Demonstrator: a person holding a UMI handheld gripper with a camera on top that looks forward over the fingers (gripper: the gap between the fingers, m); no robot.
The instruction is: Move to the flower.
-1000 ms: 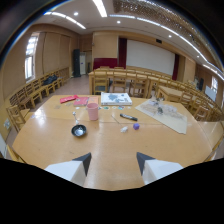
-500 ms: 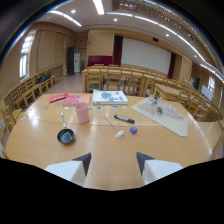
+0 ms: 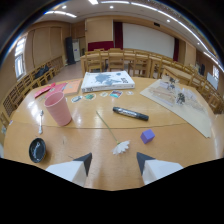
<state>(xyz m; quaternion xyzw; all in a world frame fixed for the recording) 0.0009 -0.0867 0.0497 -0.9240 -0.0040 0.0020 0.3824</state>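
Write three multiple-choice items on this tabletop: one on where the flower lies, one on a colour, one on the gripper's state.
1. Where does the flower lie?
A. just ahead of the fingers
B. inside the cup
C. on the book

2. What colour is the cup?
A. green
B. pink
C. black

3. How is the gripper?
A. shut on the flower
B. shut on the marker
C. open, holding nothing

Key: 1 A, its white head sits just beyond the fingertips, stem running away toward the black marker. 2 B, the cup is plainly pink. 3 C, a wide gap parts the fingers, bare table between.

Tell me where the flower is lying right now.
In the gripper view the flower lies on the table just ahead of the open jaws, left of the purple cube, below the black marker.
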